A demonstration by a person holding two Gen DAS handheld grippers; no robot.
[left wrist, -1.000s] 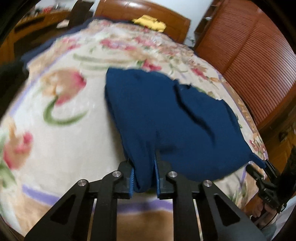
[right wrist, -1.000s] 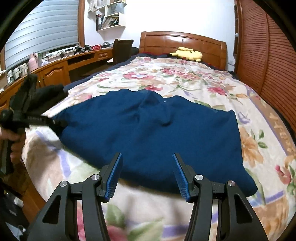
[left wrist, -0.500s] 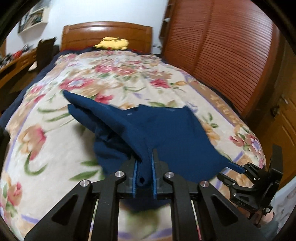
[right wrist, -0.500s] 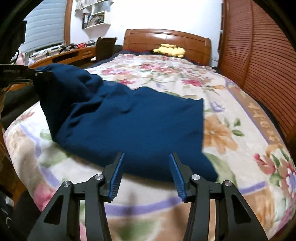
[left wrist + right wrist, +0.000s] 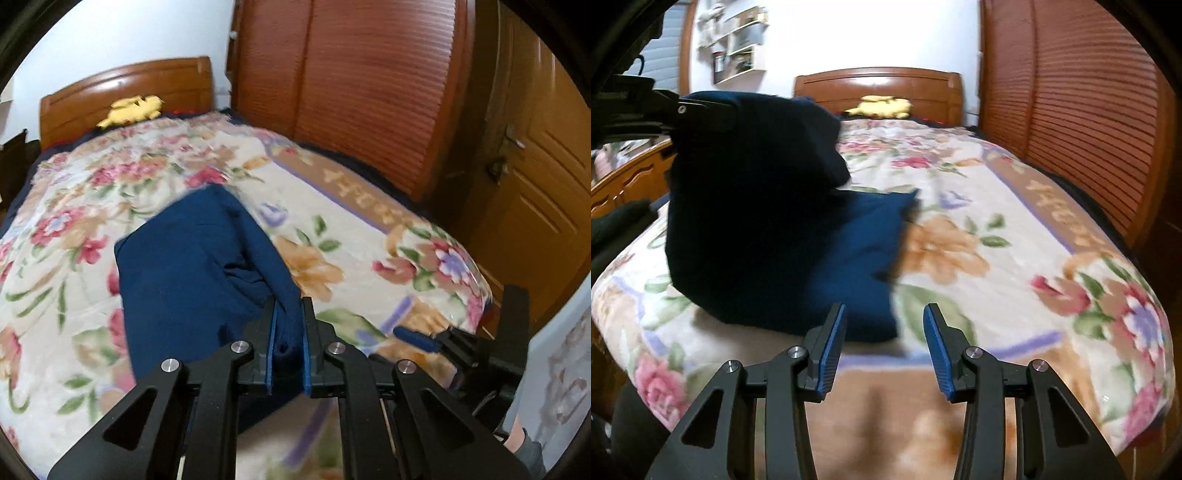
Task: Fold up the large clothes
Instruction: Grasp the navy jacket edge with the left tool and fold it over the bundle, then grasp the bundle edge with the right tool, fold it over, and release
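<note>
Blue rubber pads line the left tool (image 5: 287, 332), low in the centre of the left wrist view, and they are pinched narrow on a bunched edge of the navy garment (image 5: 192, 273). From that grip the cloth runs up and leftward across the frame, lifted at the near end and lying on the flowered blanket (image 5: 369, 229) farther off. In the right wrist view the right tool (image 5: 884, 336) sits at the bottom centre with its jaws wide and nothing between them, hovering over the blanket just beside the garment's lower right corner; the raised part of the cloth hangs dark at the upper left of that frame.

By the look of it, a side fold is under way, one edge being carried over the body of the garment. Next move, I judge: lay the held edge flat over the far side, line up the borders, let go, and have the free tool take the near corner.
</note>
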